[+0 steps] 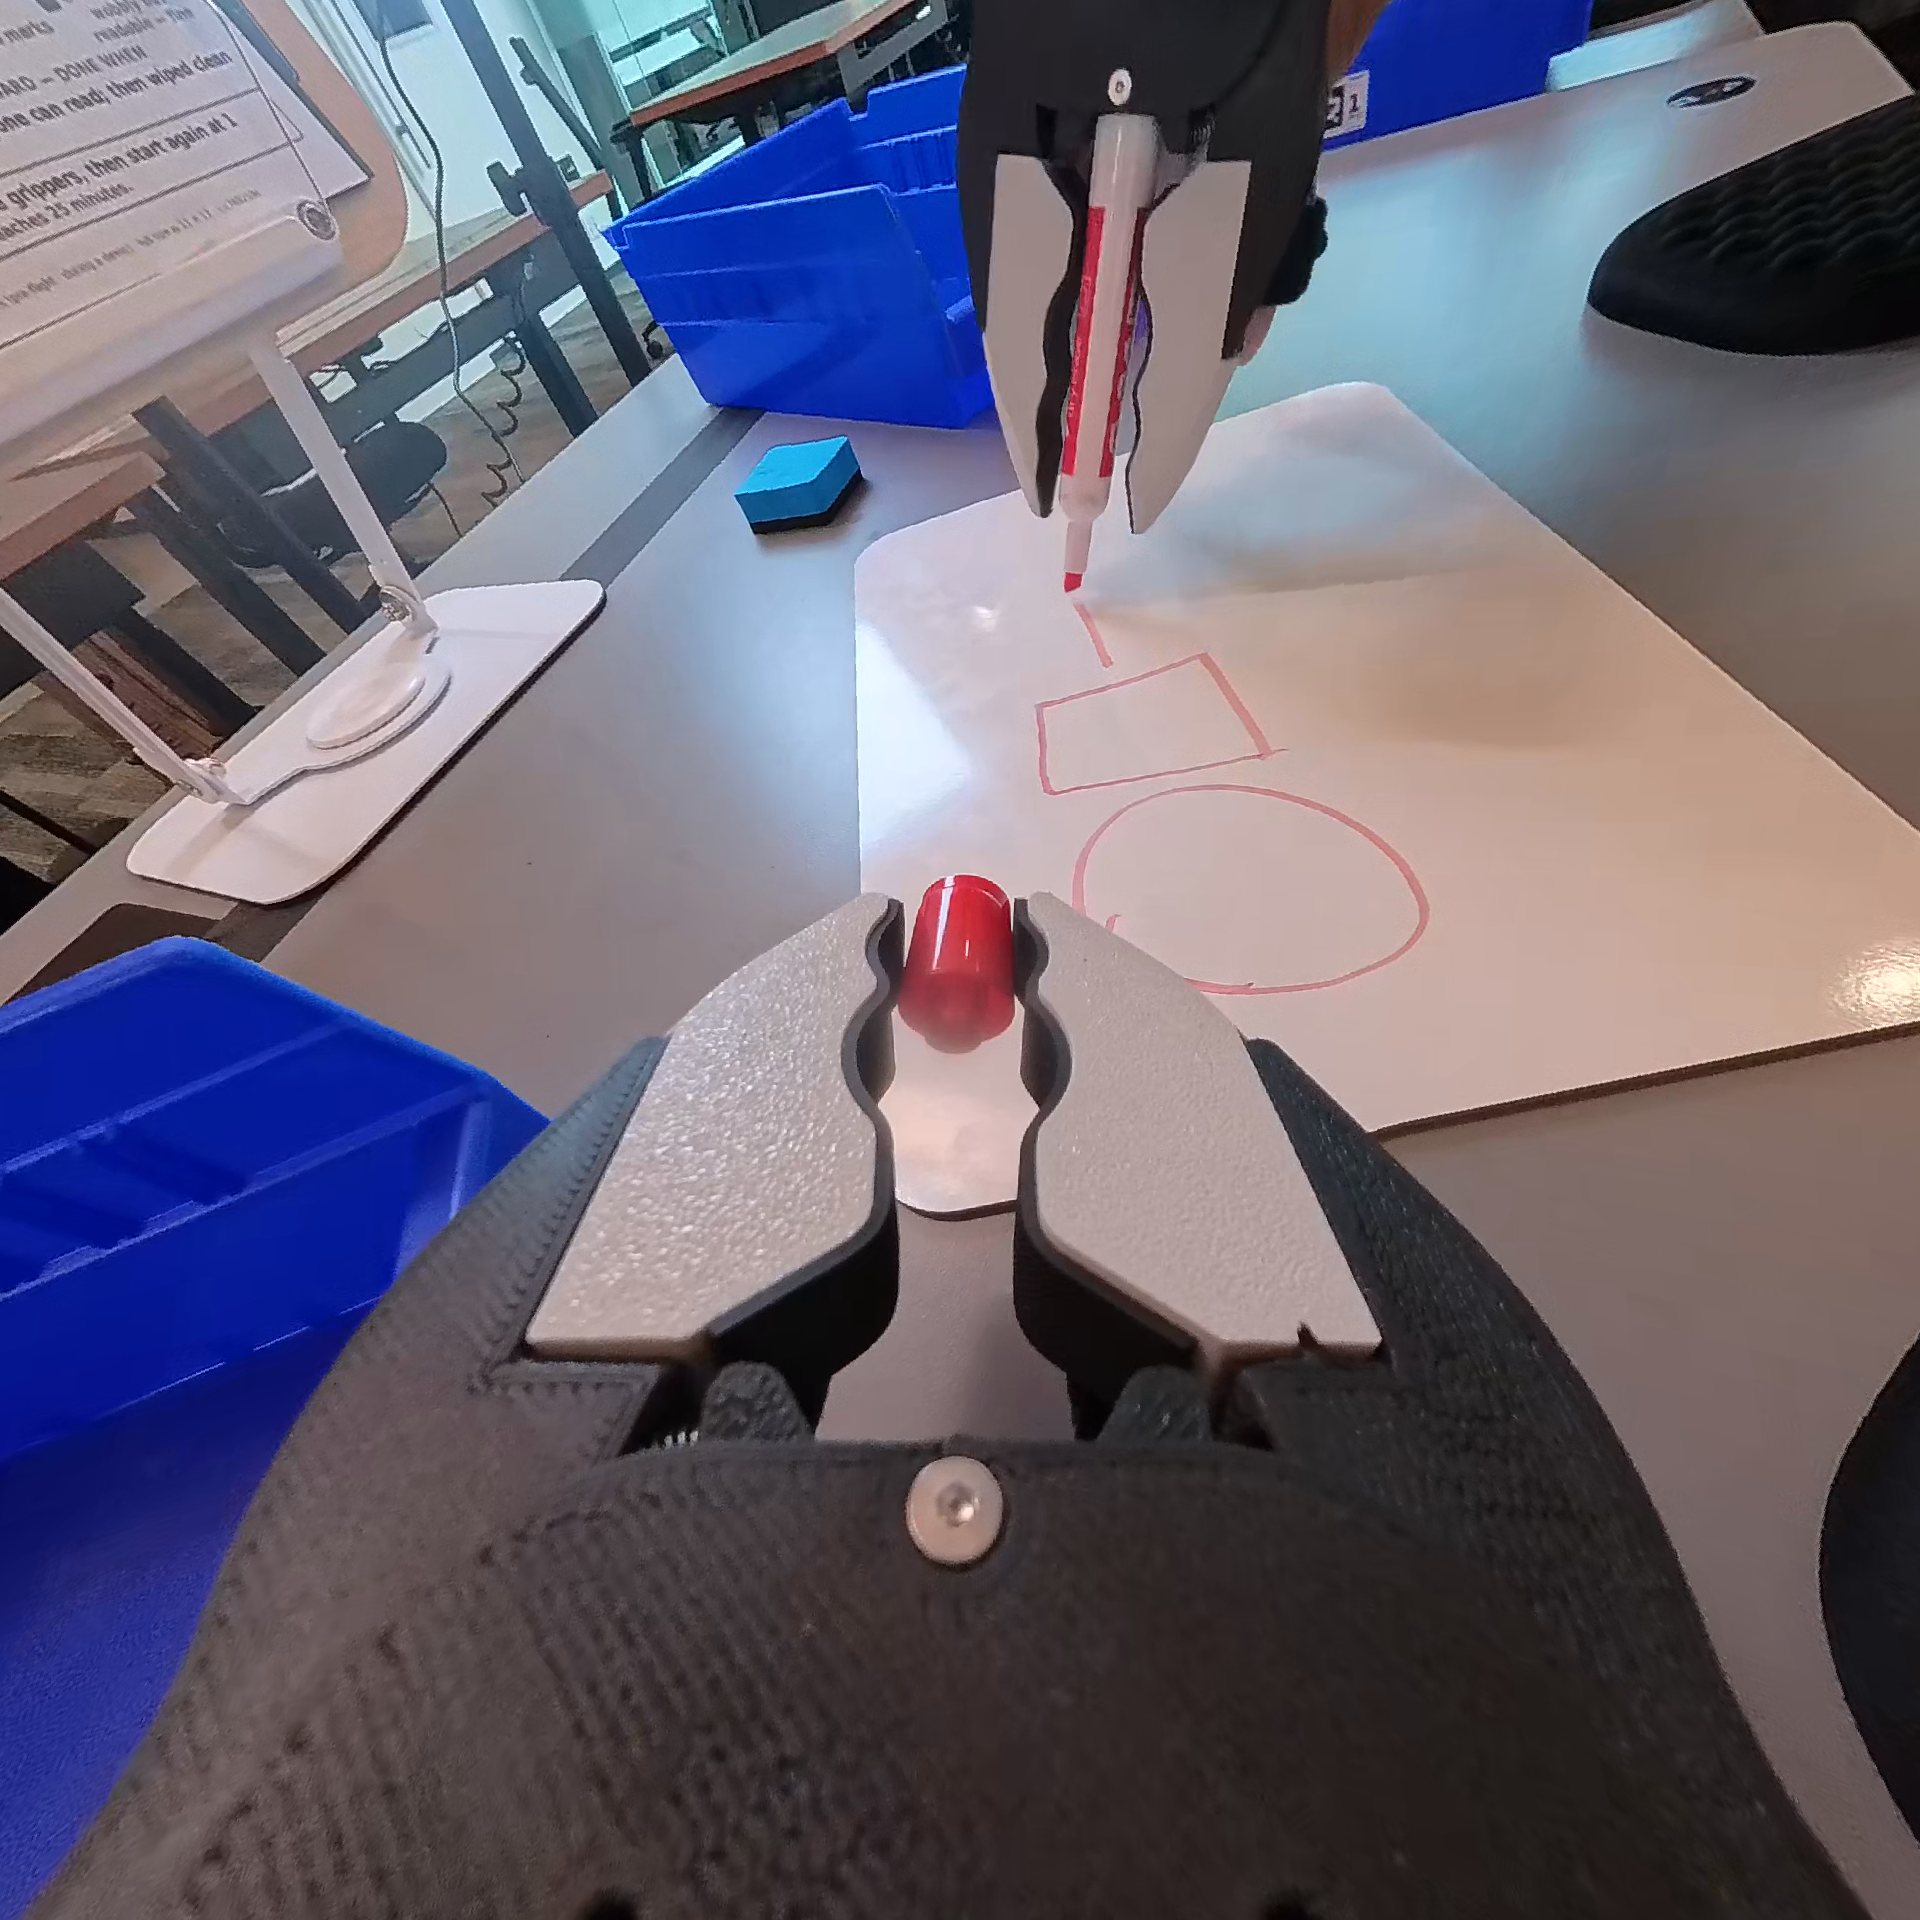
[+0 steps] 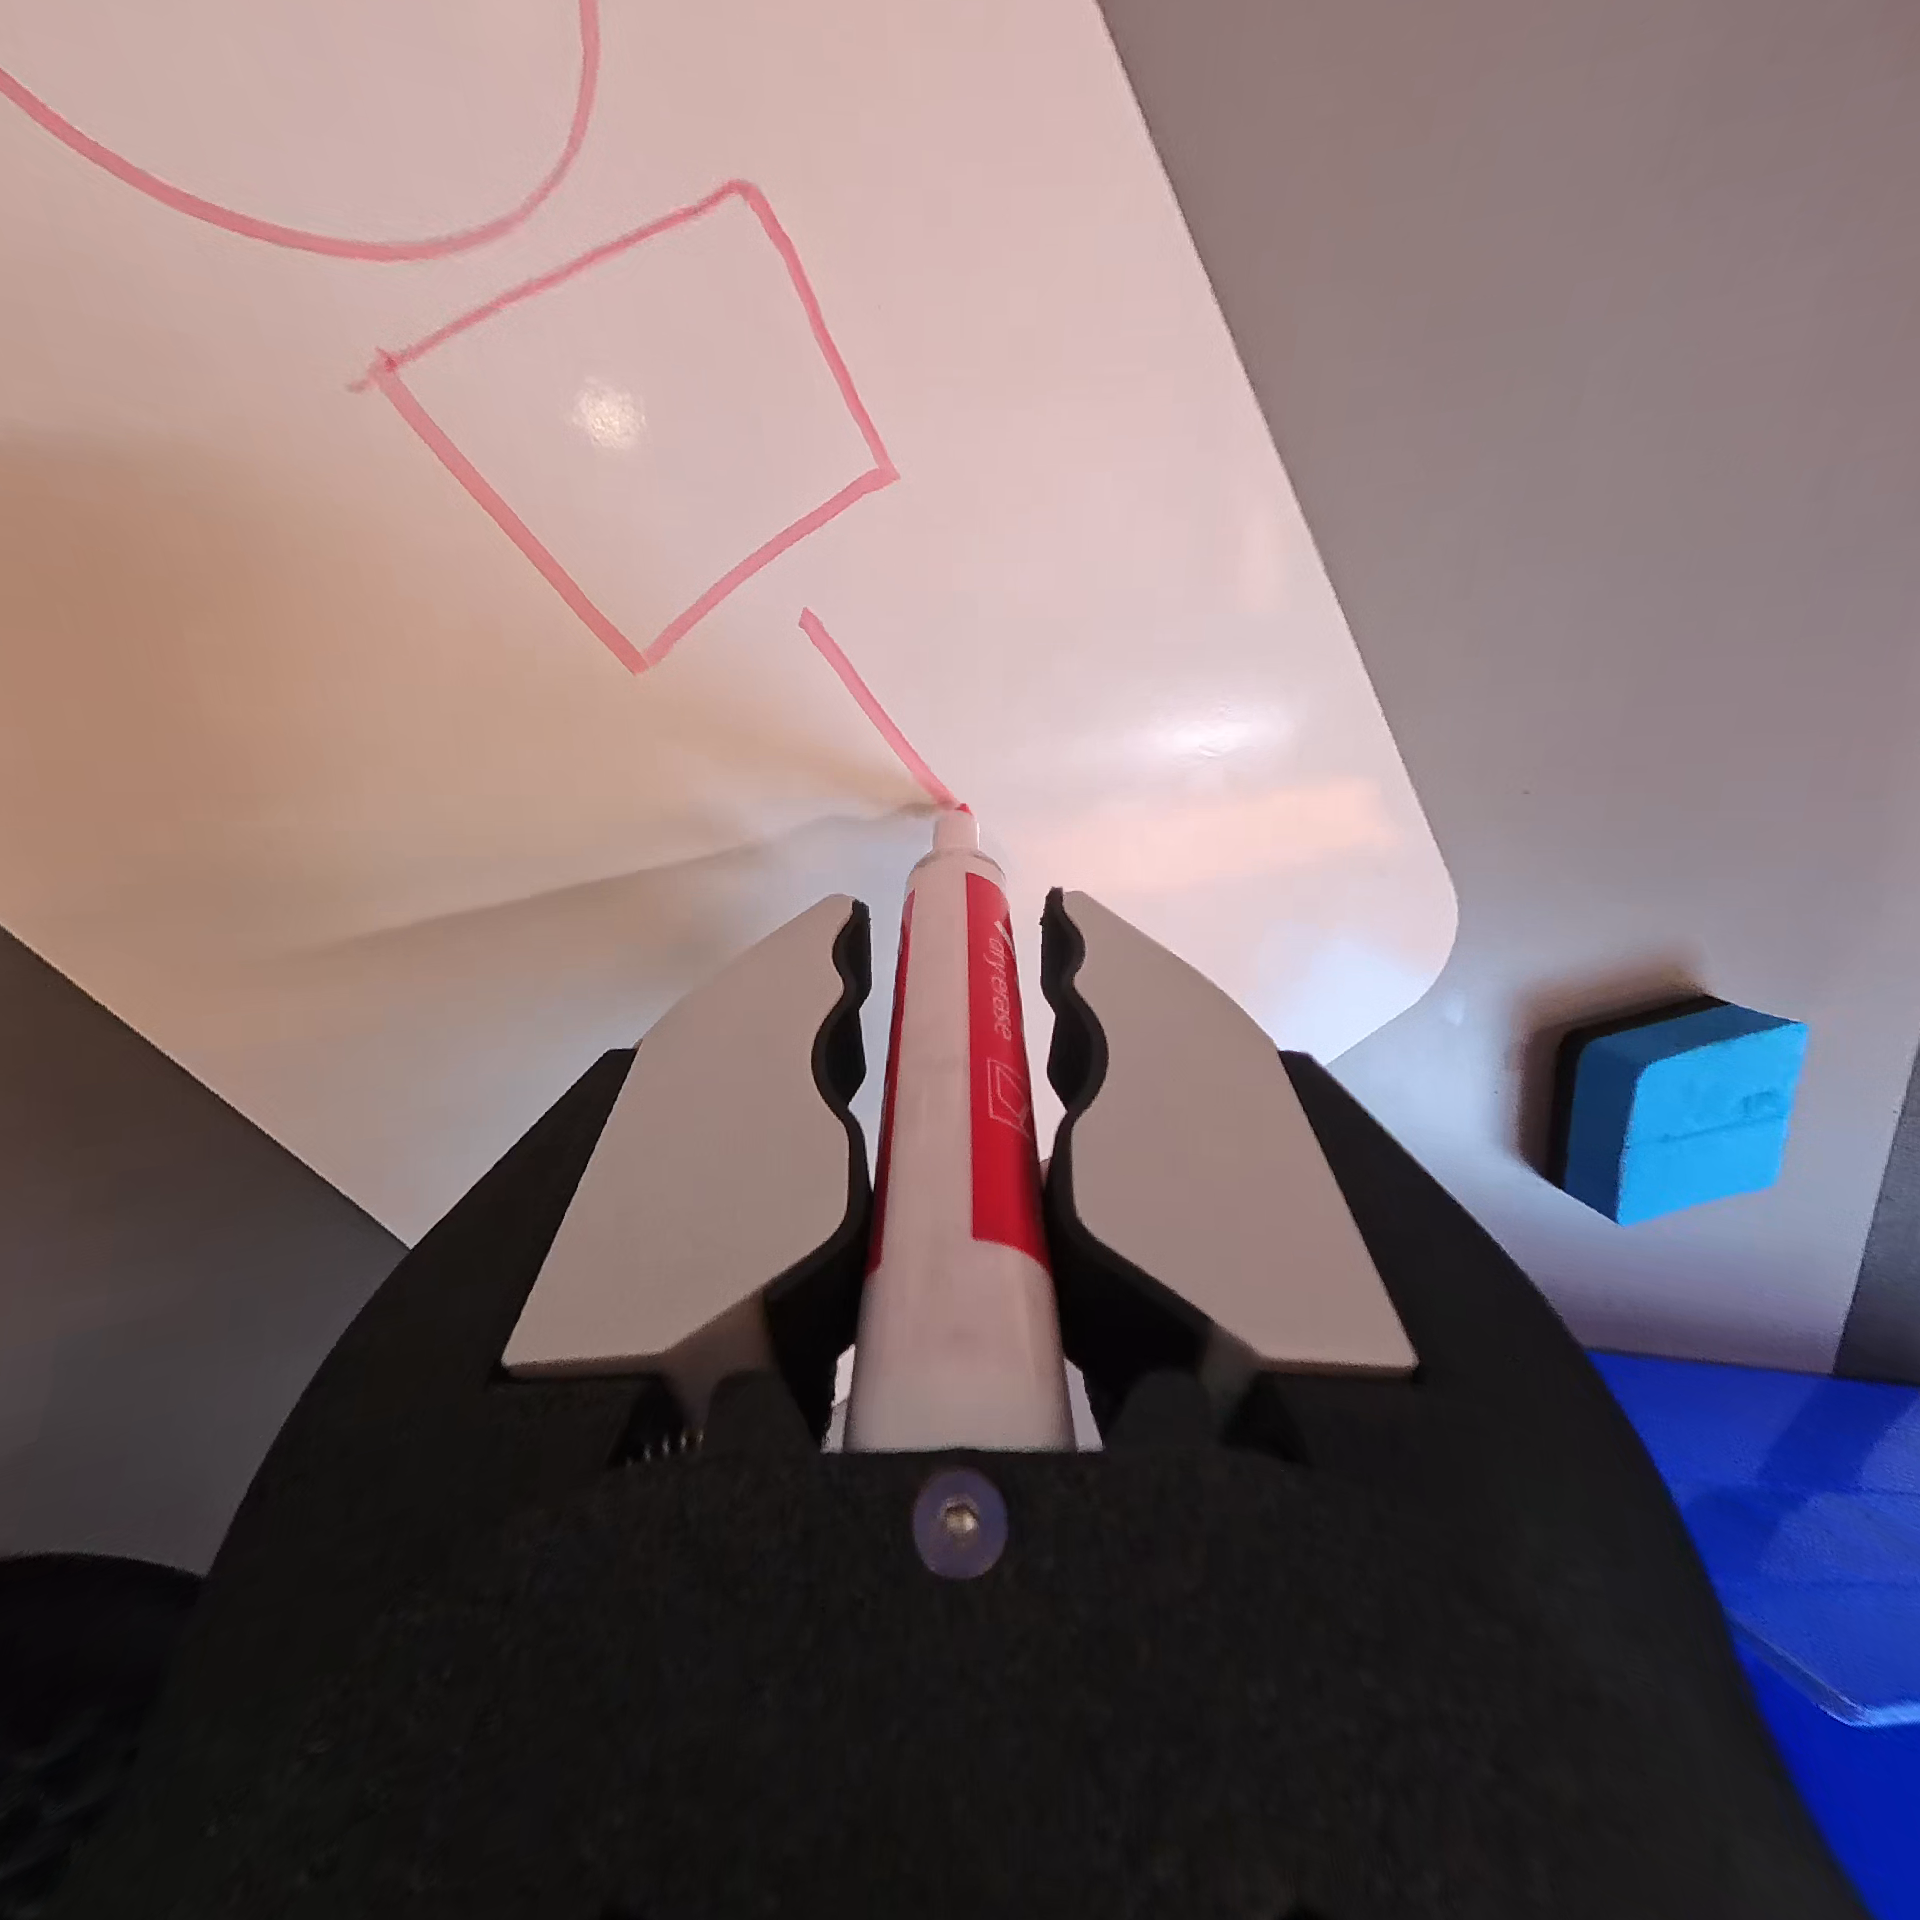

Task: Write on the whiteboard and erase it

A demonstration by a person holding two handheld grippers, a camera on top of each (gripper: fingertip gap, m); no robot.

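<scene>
The drawn circle (image 2: 312,156) is cut off by the top and left edges of the right wrist view. The marker (image 2: 961,1143) has its rear end hidden inside the right gripper (image 2: 956,914). The blue bin (image 1: 187,1164) runs off the left edge. The printed sheet (image 1: 135,156) is cropped at the top left corner.

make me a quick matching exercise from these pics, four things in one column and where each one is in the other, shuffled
Things
1. red marker cap
2. red and white dry-erase marker
3. blue foam eraser with black base
4. red drawn circle

Places
A. on the grey table beside the white whiteboard, untouched
B. clamped in the right gripper, tip on the board
C. on the board, next to the red drawn square
D. pinched in the left gripper

Pairs: 1-D, 2-B, 3-A, 4-C
</scene>
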